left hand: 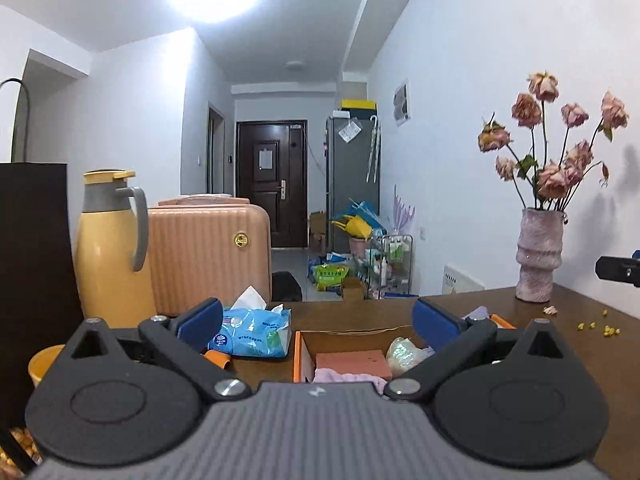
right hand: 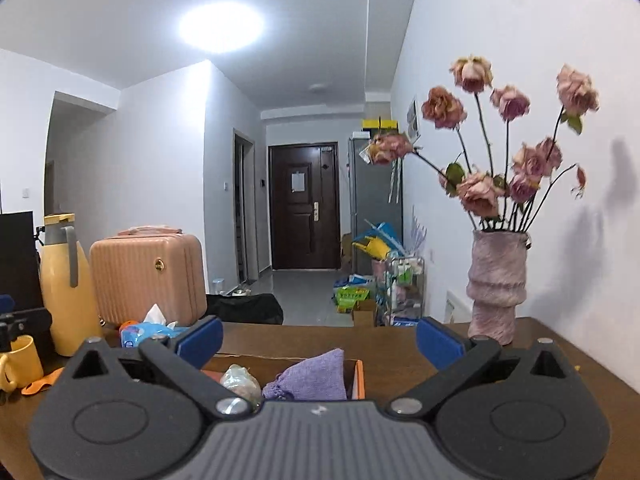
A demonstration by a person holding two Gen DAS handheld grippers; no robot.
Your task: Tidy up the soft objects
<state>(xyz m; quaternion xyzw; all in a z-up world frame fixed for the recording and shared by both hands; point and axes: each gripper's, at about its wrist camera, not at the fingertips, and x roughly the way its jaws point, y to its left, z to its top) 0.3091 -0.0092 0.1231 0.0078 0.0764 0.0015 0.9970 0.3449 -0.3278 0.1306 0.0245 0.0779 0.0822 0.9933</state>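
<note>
Wooden table [left hand: 360, 312], bearing all task items. Pink hard-shell case [left hand: 208, 256] and yellow thermos jug [left hand: 108, 248] stand at the far left edge, probably set back to leave working room. Vase of dried roses [right hand: 496, 284] stands by the wall, clear of the work. Orange-walled box [left hand: 298, 356] sits mid-table as the collecting bin; inside lie a purple cloth [right hand: 316, 376], a pink towel [left hand: 344, 376], a terracotta block [left hand: 352, 362] and an iridescent bag [left hand: 404, 354]. Blue tissue pack [left hand: 256, 332] lies just left of the box, outside it. Left gripper [left hand: 318, 320] and right gripper [right hand: 320, 340] hover over the box, jaws spread wide, pinching nothing.
</note>
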